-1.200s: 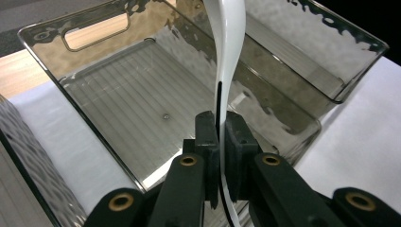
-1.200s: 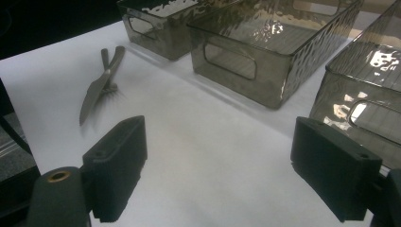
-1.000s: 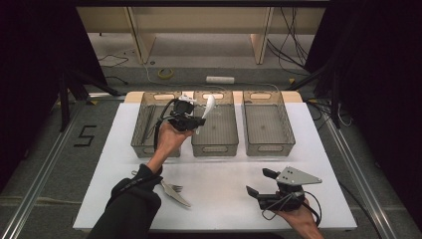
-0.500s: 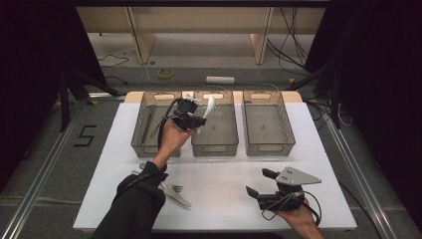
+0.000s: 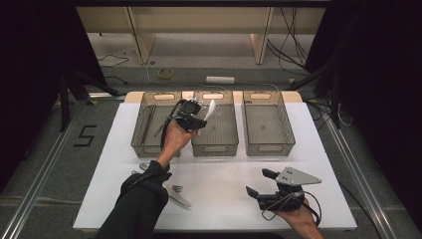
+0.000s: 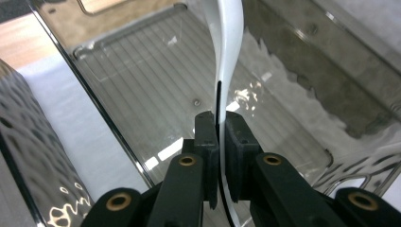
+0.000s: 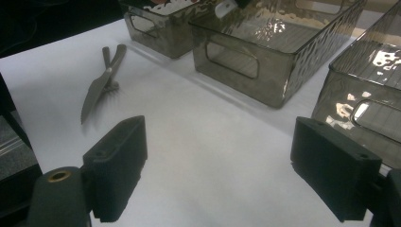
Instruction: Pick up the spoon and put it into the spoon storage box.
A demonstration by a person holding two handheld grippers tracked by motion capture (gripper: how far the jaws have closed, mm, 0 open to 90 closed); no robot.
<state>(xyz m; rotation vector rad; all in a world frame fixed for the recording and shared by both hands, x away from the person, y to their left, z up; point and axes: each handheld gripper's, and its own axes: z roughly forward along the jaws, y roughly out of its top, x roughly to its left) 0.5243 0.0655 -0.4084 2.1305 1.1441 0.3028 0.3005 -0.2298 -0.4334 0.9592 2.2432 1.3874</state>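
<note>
We are holding our left gripper (image 5: 198,118) over the smoked plastic bins at the twelve o'clock side of the white worktop (image 5: 224,164), its fingers (image 6: 208,137) clamped tight on the handle of a white spoon (image 6: 227,56). In the left gripper view the spoon is rising edge-on from between the pads, its bowl end running up toward twelve o'clock above the ribbed floor of the middle bin (image 5: 215,124). In the high view the spoon is tilting up toward one o'clock from the gripper, over the near left corner of that middle bin, just beside the wall it shares with the left bin (image 5: 149,127). Compared with a second ago, we are bringing this hand slightly lower and a touch nearer the middle bin; the grip on the spoon is unchanged.

At about seven o'clock on the worktop, a knife (image 7: 97,92) and a fork (image 5: 171,188) are lying together, partly under our left sleeve in the high view, where they were before.

The right bin (image 5: 266,124) is standing at one o'clock, apart from the others.

Our right gripper (image 5: 261,184) is resting at five o'clock near the worktop's near edge, where it was a second ago, its fingers (image 7: 118,163) standing wide apart with only bare worktop between them.
</note>
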